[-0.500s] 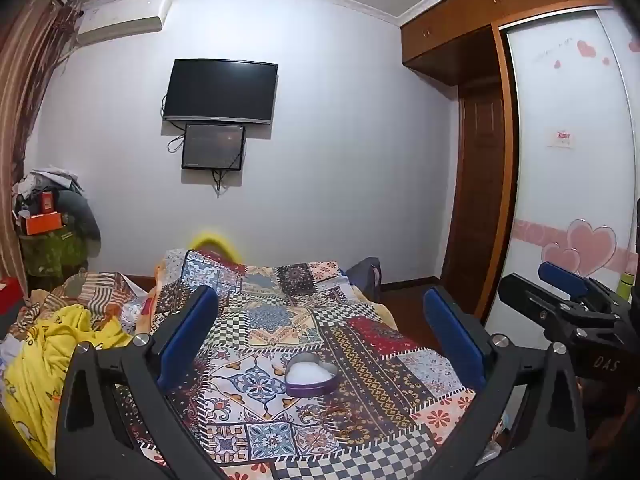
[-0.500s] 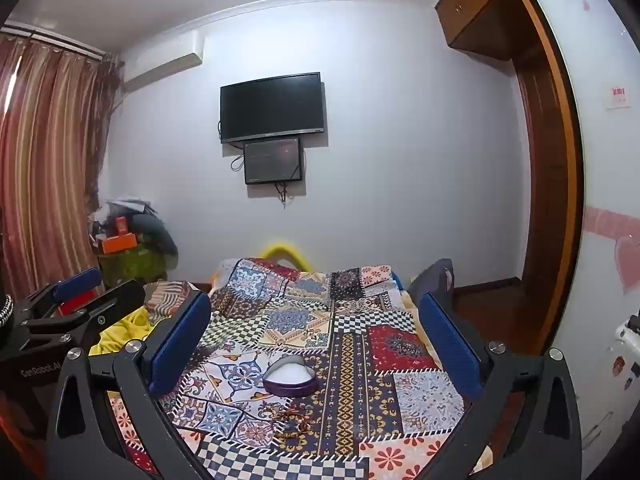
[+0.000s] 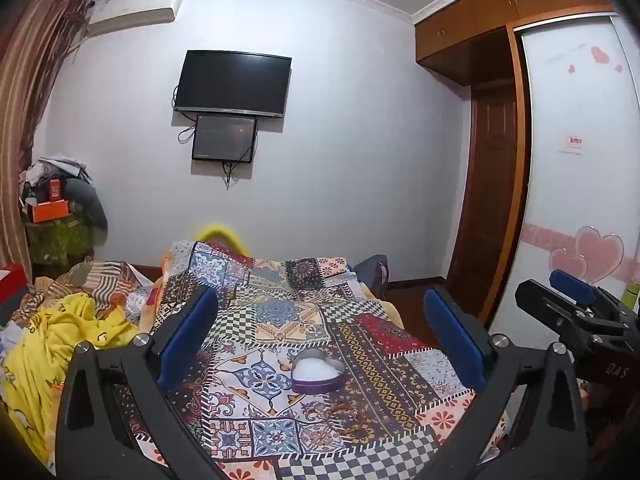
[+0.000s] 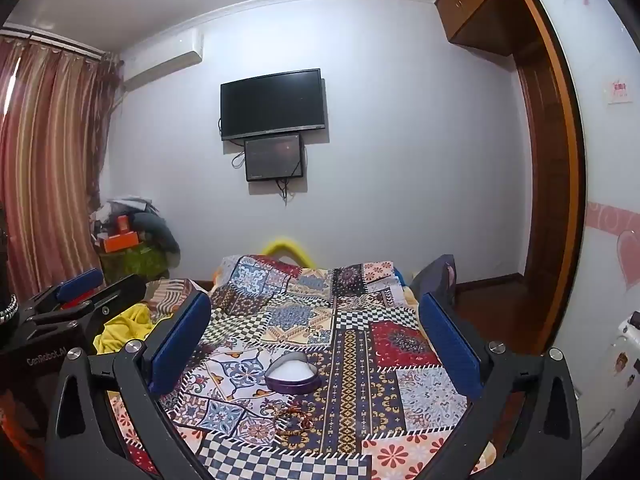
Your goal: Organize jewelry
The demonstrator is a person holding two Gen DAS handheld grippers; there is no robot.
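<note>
Left gripper: jaws spread as wide as they go, blue pads apart, nothing between them; it hangs above the near end of the bed, tipped slightly downward.
Right gripper: likewise spread wide and empty, held beside the left one; each shows at the edge of the other's view.
Heart-shaped box: open, purple wall, white lining, resting on the patchwork quilt; it lies ahead of and below the left gripper, in line with the gap between its pads, slightly toward the right pad. From the right wrist it sits ahead and a little toward the left pad.
Jewelry: a small tangle of reddish and gold pieces on the quilt, just nearer the grippers than the box and apart from it; single pieces are too small to tell.
Yellow blanket: bunched on the bed beyond the left gripper's left pad.
Television: wall-mounted, far ahead of both grippers, a smaller dark screen just under it.
Wardrobe: off to the right of both grippers, pink hearts on its door.
Change from half a second ago: almost none. Both grippers remain equally spread; box and jewelry lie in the same spots; in the left wrist view the room sits very slightly higher in frame.
</note>
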